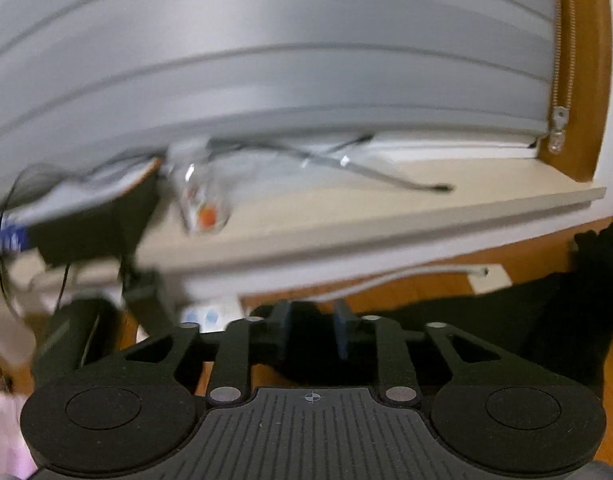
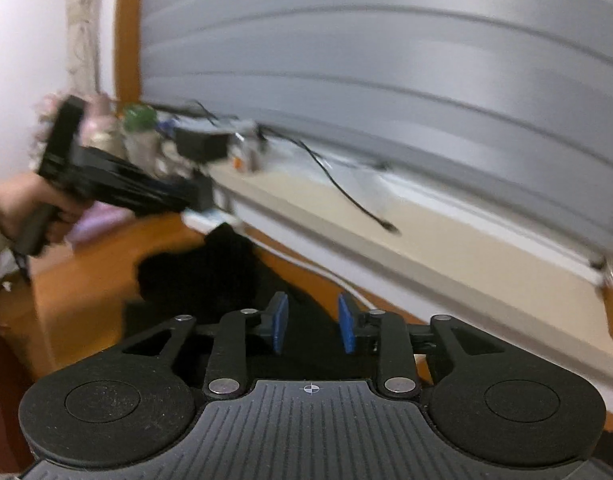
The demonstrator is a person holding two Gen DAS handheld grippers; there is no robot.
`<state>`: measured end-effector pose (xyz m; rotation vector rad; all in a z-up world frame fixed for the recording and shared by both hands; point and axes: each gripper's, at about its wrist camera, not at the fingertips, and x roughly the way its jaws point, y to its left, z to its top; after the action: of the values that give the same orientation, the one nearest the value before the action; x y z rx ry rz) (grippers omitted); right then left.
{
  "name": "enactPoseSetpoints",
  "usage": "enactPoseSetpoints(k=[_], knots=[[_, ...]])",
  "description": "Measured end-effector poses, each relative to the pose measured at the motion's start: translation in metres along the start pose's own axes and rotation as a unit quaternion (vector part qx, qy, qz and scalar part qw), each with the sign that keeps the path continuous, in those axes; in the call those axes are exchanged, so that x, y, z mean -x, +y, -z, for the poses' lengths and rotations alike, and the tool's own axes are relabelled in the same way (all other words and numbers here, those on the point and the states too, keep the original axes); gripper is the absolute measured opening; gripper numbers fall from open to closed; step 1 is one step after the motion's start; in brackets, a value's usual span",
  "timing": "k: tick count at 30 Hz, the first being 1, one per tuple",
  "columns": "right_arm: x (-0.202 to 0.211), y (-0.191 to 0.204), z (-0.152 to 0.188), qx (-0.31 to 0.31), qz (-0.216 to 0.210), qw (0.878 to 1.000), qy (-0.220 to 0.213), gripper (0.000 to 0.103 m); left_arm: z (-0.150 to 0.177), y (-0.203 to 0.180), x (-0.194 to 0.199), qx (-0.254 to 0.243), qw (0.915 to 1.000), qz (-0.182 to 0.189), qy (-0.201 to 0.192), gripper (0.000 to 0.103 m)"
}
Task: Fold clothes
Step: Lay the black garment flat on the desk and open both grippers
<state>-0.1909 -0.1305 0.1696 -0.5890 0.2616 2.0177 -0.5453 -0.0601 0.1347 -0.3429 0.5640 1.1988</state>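
Right wrist view puts the black garment [image 2: 210, 272] in the lower middle of the frame, a dark rumpled heap on the orange-brown worktop [image 2: 78, 292] below the pale window sill [image 2: 446, 240]. No neat edge or fold shows, so by my reading folding has hardly begun. The right gripper [image 2: 312, 324] hangs above it, fingers apart and empty. In the left wrist view the left gripper [image 1: 312, 332] also shows a gap between its fingers, dark cloth behind; whether any is pinched I cannot tell.
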Motion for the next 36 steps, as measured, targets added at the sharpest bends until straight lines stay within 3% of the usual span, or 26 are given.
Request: enactPoseSetpoints(k=[4, 9, 15, 23, 28, 31, 34, 36], knots=[[-0.009, -0.036, 0.042, -0.026, 0.023, 0.999, 0.022, 0.036, 0.021, 0.013, 0.017, 0.015, 0.9997, 0.009, -0.015, 0.029], [-0.014, -0.069, 0.103, -0.063, 0.042, 0.996, 0.048, 0.038, 0.057, -0.002, 0.034, 0.023, 0.9986, 0.038, -0.028, 0.028], [0.008, -0.099, 0.145, -0.069, 0.103, 0.991, 0.053, 0.042, 0.08, -0.027, 0.045, 0.049, 0.9964, 0.06, -0.036, 0.028], [0.022, -0.121, 0.177, -0.054, 0.136, 0.988, 0.051, 0.043, 0.085, -0.038, 0.014, 0.068, 0.997, 0.036, 0.012, 0.031], [0.029, -0.138, 0.187, -0.075, 0.141, 0.986, 0.044, 0.043, 0.086, -0.032, 0.003, 0.087, 0.9951, 0.037, 0.029, 0.031], [0.033, -0.142, 0.195, -0.07, 0.145, 0.986, 0.045, 0.043, 0.089, -0.028, 0.002, 0.104, 0.9928, 0.05, 0.031, 0.031], [0.037, -0.143, 0.198, -0.068, 0.143, 0.986, 0.044, 0.043, 0.089, -0.025, 0.005, 0.114, 0.9922, 0.049, 0.014, 0.036], [0.037, -0.142, 0.199, -0.064, 0.144, 0.987, 0.044, 0.043, 0.086, -0.022, 0.007, 0.12, 0.9919, 0.043, -0.001, 0.034]])
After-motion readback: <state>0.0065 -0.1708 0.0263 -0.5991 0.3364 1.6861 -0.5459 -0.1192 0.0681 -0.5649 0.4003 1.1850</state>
